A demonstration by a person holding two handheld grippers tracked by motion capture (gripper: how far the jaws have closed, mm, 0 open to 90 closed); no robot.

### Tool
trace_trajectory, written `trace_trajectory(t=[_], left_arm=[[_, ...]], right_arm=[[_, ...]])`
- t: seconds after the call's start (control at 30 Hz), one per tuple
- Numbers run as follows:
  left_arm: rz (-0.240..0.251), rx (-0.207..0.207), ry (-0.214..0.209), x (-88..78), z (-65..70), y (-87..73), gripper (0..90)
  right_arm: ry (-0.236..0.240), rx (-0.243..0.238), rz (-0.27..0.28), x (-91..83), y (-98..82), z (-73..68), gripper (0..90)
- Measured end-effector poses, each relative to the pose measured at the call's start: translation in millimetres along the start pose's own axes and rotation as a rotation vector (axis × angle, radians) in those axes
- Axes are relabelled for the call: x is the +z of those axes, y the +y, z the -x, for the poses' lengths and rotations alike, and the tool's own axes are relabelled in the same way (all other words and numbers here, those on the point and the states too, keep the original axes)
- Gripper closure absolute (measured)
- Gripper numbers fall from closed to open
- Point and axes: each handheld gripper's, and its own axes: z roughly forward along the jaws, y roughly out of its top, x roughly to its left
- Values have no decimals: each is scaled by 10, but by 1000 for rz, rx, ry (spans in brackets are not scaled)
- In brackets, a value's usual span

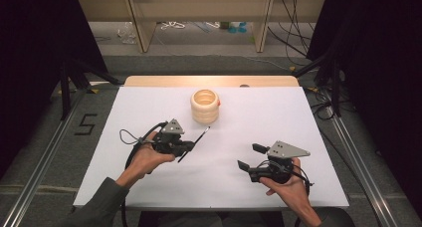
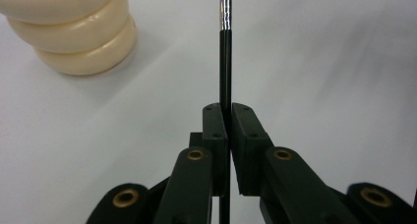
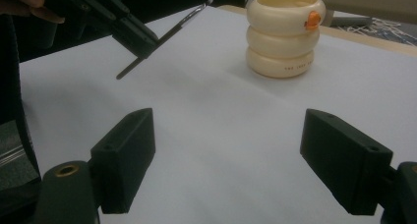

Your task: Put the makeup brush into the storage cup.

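A person sits at a table covered by a white sheet point(image 1: 149, 182), holding a two-jaw gripper in each hand. The left gripper point(image 1: 186, 146) is clamped shut on a thin black brush point(image 1: 194, 143), gripping it partway along its handle so that a short tail sticks out behind the jaws and the longer front part, with its silver metal collar, points forward and up toward the far side of the table. In the left gripper view the jaws are pressed together around the brush handle point(image 2: 225, 62). The brush is lifted clear of the sheet, near a cream-coloured holder point(image 1: 205, 106) shaped like three stacked rings, open at the top, with a small orange mark on its side; the brush tip is just short of the holder and a little to its right. The right gripper point(image 1: 250, 157) rests lower on the person's right, its jaws spread wide apart and holding nothing, well away from the holder. Judging from this, the brush is likely meant to go into the holder. The risks: the slim handle is pinched by flat jaws and could pivot or slip as it is tilted upright; the tip could catch the holder's rim; and a sideways nudge could push or tip the light holder, which nothing is steadying
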Motion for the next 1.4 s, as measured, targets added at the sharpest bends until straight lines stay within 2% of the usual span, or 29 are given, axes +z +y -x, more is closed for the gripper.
trace_trajectory(t=[0.1, 0.17, 0.2, 0.3, 0.33, 0.4, 0.47, 0.53, 0.57, 0.63, 0.67, 0.77, 0.9, 0.97, 1.03, 1.07, 1.4], left_arm=[[26, -9, 14, -21, -34, 17, 848], [71, -48, 23, -22, -45, 29, 848], [75, -43, 25, -39, -71, 38, 848], [130, -78, 29, -72, -105, 64, 848], [130, -78, 29, -72, -105, 64, 848], [185, -93, 37, -116, -126, 106, 848], [215, -109, 37, -139, -140, 141, 848], [241, -108, 50, -162, -164, 166, 848], [258, -121, 46, -162, -175, 175, 848], [265, -131, 50, -169, -189, 181, 848], [284, -156, 58, -175, -211, 188, 848], [301, -155, 69, -184, -250, 207, 848], [329, -186, 72, -174, -287, 240, 848], [335, -178, 75, -175, -307, 251, 848], [353, -187, 86, -177, -344, 283, 848], [359, -201, 82, -176, -352, 293, 848], [399, -194, 90, -180, -438, 412, 848]], right_arm=[[1, 2, -1, -6, 1, 2, 220], [-4, 5, -11, -14, 4, 4, 220], [9, 9, 17, 13, -5, 4, 220], [9, 11, 19, 13, -4, 4, 220], [10, 11, 20, 12, -4, 4, 220], [11, 10, 27, 11, -2, 5, 219], [-2, 5, 20, 1, 2, 8, 217], [4, 9, 34, 8, -1, 9, 215], [-15, 0, 10, -18, 8, 12, 215], [-7, 1, 17, -13, 6, 15, 215], [-7, 1, 18, -12, 6, 15, 215], [-3, 2, 18, -12, 5, 17, 215], [-9, 5, 30, 0, 0, 13, 215], [-2, 6, 28, 3, 0, 11, 215], [7, 11, 29, 6, -1, 9, 215], [5, 9, 28, 4, 0, 9, 215], [-5, 1, 25, -13, 7, 18, 204]])
